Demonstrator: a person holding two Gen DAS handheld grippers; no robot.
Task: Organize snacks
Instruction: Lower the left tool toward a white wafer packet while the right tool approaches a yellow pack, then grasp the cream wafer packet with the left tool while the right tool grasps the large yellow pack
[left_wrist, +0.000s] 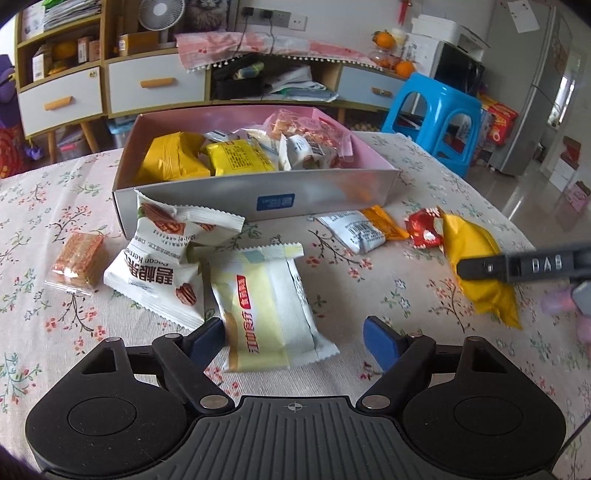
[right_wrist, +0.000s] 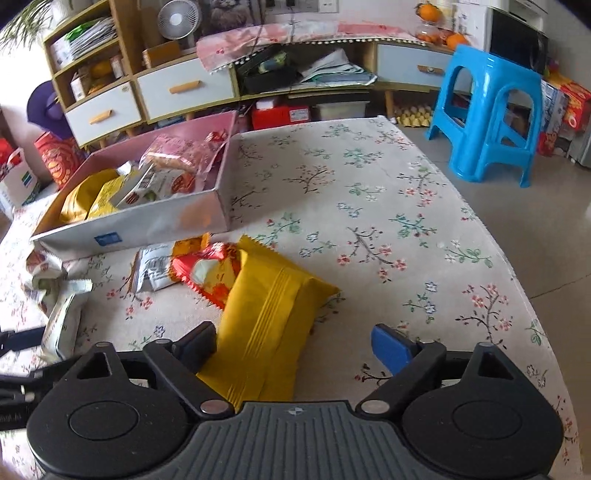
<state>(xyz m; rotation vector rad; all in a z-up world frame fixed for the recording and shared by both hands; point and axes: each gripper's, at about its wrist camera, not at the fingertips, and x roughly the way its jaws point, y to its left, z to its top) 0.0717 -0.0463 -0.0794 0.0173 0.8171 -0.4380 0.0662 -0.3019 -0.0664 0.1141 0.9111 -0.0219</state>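
Observation:
An open pink-lined box (left_wrist: 369, 186) holding several snack packs stands on the floral table; it also shows in the right wrist view (right_wrist: 155, 223). My left gripper (left_wrist: 295, 338) is open around a pale yellow-and-white pack (left_wrist: 269, 306). White pecan packs (left_wrist: 162, 273) and an orange wafer pack (left_wrist: 75, 264) lie to its left. My right gripper (right_wrist: 293, 345) is open around a large yellow pack (right_wrist: 269, 321), with its left finger beside it; this pack also shows in the left wrist view (left_wrist: 476, 254). A red pack (right_wrist: 207, 271) and a white-orange pack (right_wrist: 157, 267) lie beyond it.
The table's right edge (right_wrist: 517, 280) drops to the floor. A blue stool (right_wrist: 491, 107) stands beyond it. A low cabinet with drawers (left_wrist: 155, 86) runs along the back wall.

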